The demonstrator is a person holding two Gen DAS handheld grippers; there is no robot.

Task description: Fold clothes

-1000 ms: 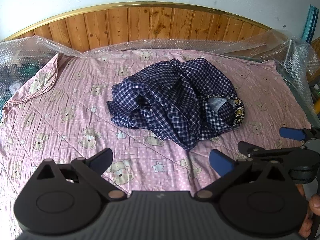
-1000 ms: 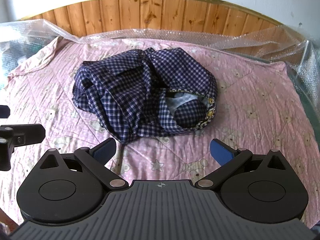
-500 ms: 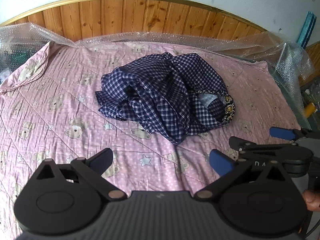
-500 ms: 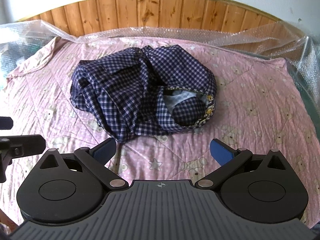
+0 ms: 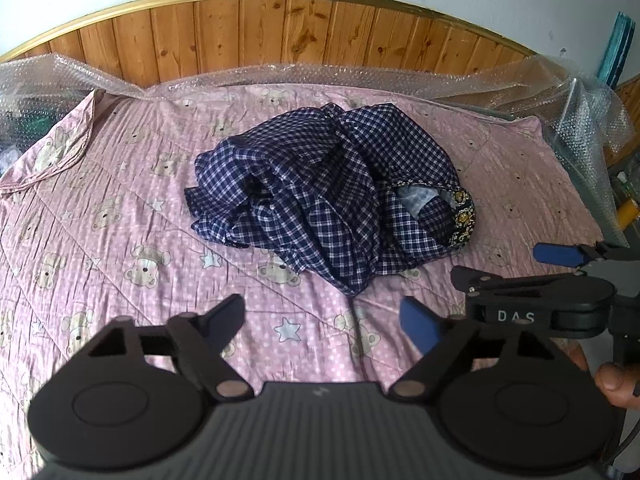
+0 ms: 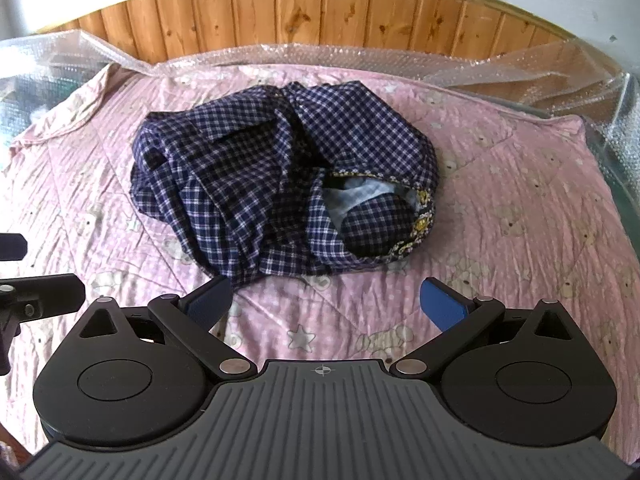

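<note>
From the left wrist, the crumpled checked shirt [image 5: 328,200] lies in a heap on the pink bed quilt [image 5: 100,216], ahead of the left tongs [image 5: 324,318], whose jaws have just been closing yet stand apart with nothing between them; the right tongs [image 5: 516,268] show beside them, near the shirt's right edge. From the right wrist, the right tongs [image 6: 326,300] gape wide and empty just short of the shirt's [image 6: 280,176] near hem, the left tongs [image 6: 24,272] off to the left edge.

Shirt [image 5: 328,200] heaped mid-bed on quilt [image 5: 120,240]. Headboard [image 5: 280,32] behind it, bubble wrap [image 5: 340,76] along quilt's far edge and right side. Left gripper [image 5: 324,316] and right gripper [image 6: 326,300] side by side before shirt, above quilt.
</note>
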